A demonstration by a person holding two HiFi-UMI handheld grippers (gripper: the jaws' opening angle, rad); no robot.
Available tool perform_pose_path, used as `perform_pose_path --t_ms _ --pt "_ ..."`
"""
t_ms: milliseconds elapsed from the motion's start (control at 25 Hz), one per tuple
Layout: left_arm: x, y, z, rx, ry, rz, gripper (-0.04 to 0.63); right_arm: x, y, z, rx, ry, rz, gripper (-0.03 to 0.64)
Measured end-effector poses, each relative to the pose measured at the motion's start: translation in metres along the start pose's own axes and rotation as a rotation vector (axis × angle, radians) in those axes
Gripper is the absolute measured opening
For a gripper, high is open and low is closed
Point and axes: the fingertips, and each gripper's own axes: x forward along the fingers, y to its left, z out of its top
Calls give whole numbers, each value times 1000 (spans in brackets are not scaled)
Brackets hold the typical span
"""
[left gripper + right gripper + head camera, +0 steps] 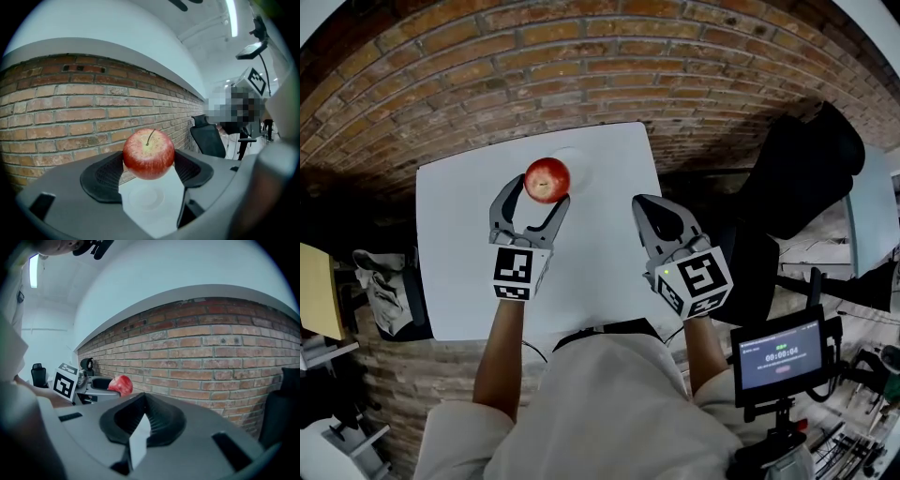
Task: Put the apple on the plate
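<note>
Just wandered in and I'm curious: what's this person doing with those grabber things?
A person holds a two-jaw gripper in each hand over a white table. The left gripper is clamped on a red apple and holds it in the air. A white plate sits on the table just below it, and the apple isn't on it yet. The right gripper is shut and empty, off to the side.

The apple (547, 179), between the jaws of the left gripper (538, 195), hangs over the plate (579, 169), which lies on the table (459, 262) near the middle of its far edge. The right gripper (645, 206) sits above the table's right edge, well apart from the plate. A brick wall (581, 66) stands behind the far edge, and a chair (802, 169) stands off the right edge.
</note>
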Motion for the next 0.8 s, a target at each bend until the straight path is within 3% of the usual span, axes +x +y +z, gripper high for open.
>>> perform_pose_path --t_ms 800 --pt "85 23 -89 -32 163 -35 348 45 -45 -41 53 94 -29 3"
